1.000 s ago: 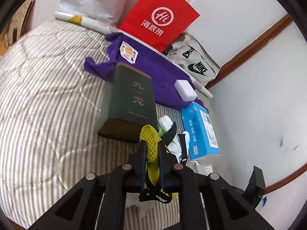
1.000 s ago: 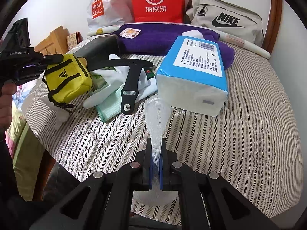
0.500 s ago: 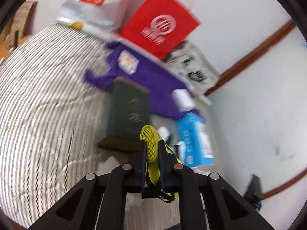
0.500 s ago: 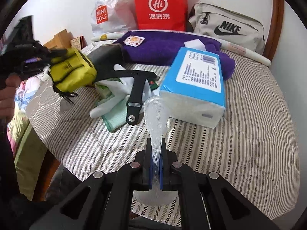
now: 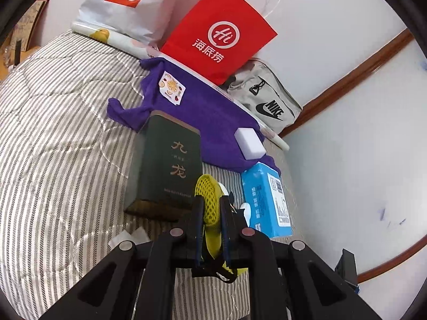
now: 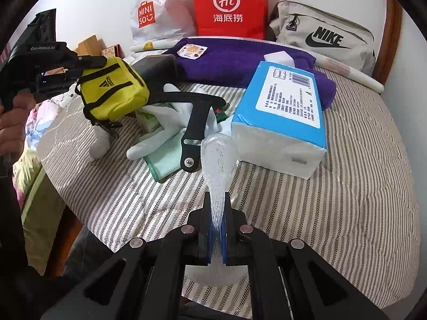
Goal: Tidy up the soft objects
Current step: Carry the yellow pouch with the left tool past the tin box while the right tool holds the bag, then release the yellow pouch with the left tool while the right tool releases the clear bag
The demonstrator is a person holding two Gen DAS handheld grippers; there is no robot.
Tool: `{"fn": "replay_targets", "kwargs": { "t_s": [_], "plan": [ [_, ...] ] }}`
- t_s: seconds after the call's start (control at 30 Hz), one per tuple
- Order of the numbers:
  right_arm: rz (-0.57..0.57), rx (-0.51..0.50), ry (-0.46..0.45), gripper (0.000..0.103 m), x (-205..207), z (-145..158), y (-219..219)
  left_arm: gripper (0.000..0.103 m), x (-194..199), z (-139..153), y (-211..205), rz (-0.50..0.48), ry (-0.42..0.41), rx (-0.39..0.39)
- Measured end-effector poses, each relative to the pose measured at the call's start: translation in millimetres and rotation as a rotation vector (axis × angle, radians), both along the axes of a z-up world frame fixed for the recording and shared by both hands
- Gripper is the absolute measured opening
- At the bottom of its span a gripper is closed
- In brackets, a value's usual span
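Both views bright, lit evenly by soft diffuse light; source not visible. Shadows faint: a soft one under the blue-and-white plastic tissue pack [image 6: 283, 122] on the grey striped quilted bedcover [image 6: 347, 213]. Slight sheen on the glossy red paper carrier bag [image 5: 217, 33]. White wall [image 5: 347, 160] far right nearly washed out. Focus sharp, no motion blur. Strong fisheye bending: stripes curve, black vignette rings every corner. Near black gripper bodies slightly soft, dark, little detail.

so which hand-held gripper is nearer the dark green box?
Left. The left hand-held gripper hovers at the dark green box; the right hand-held gripper sits further off, by the blue tissue pack.
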State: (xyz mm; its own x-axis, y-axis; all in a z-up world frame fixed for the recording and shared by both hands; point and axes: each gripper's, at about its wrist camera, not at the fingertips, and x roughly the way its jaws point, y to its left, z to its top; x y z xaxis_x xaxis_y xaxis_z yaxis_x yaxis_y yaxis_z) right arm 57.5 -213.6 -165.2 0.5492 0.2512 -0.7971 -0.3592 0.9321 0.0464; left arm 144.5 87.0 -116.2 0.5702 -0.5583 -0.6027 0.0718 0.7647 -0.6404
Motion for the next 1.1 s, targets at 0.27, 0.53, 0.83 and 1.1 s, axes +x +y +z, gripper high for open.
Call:
{"fn": "replay_targets", "kwargs": {
  "t_s": [0.27, 0.53, 0.83, 1.1],
  "plan": [
    [-0.011, 0.01, -0.047, 0.005, 4.2, 24.9, -7.7, 0.012, 5.5, 3.8, 4.7, 0.017, 0.001, 0.017],
    [-0.018, 0.021, -0.103, 0.005, 28.2, 54.2, -12.9, 0.012, 16.8, 19.6, 5.8, 0.024, -0.022, 0.046],
    [-0.013, 0.005, -0.12, 0.005, 82.0, 72.8, -7.3, 0.012, 42.5, 36.2, 2.3, 0.024, -0.038, 0.073],
    [-0.009, 0.001, -0.13, 0.005, 135.5, 87.4, -2.1, 0.012, 70.4, 47.6, 3.2, 0.032, -0.045, 0.085]
  ]
}}
